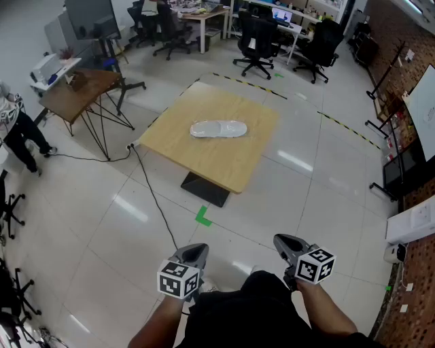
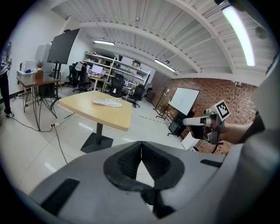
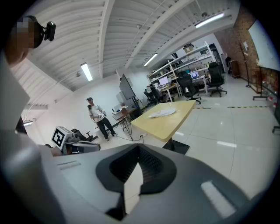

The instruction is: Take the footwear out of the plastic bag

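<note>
With the left gripper (image 1: 196, 251) and right gripper (image 1: 285, 243) both closed and empty, the plastic bag (image 1: 198, 129) holding a shoe (image 1: 221, 128) lies well ahead on the table (image 1: 224, 170), probably light, limp and slippery, best pinched at a loose end.

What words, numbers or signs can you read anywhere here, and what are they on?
No text can be read.
Left gripper and right gripper: markers show black-and-white squares, no letters.
Whiteboard: faint marks, too small to read.
Monitor: too small to read.
Bag: no print visible.
</note>
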The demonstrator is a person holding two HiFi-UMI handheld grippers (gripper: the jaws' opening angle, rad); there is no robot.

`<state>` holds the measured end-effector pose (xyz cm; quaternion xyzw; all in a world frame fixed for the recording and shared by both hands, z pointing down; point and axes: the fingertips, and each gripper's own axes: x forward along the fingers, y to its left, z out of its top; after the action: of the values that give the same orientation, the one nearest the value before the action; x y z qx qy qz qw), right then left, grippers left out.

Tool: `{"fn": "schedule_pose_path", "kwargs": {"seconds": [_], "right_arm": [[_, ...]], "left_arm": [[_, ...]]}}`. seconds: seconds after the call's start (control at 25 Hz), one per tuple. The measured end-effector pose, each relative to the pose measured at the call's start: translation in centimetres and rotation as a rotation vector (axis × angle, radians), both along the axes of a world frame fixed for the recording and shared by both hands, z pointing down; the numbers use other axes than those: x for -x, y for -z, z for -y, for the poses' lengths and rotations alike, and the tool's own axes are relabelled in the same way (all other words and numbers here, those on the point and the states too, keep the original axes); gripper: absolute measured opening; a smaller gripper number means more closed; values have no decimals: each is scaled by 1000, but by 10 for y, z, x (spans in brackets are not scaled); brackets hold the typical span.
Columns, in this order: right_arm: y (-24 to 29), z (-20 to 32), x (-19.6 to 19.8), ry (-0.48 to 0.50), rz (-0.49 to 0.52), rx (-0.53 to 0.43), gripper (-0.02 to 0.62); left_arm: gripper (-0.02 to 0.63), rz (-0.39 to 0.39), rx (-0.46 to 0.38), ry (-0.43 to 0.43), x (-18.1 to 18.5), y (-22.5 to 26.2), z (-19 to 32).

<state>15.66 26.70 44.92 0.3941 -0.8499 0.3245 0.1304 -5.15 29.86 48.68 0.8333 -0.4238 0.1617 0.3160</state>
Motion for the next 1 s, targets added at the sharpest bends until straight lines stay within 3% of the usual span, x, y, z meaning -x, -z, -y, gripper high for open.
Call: {"fn": "schedule_pose_path", "kwargs": {"seconds": [0.28, 0.48, 0.84, 1.0], "right_arm": [[-35, 37, -16, 5, -38, 71, 3], [-46, 89, -13, 82, -4, 75, 3], [-59, 190, 17, 319, 74, 59, 3], [-58, 230, 17, 323, 108, 55, 3]], "left_arm": [[8, 6, 14, -21, -10, -17, 52], [8, 50, -4, 4, -22, -6, 106], [8, 232, -112, 113, -24, 22, 219], [8, 297, -111, 101, -29, 26, 265]]}}
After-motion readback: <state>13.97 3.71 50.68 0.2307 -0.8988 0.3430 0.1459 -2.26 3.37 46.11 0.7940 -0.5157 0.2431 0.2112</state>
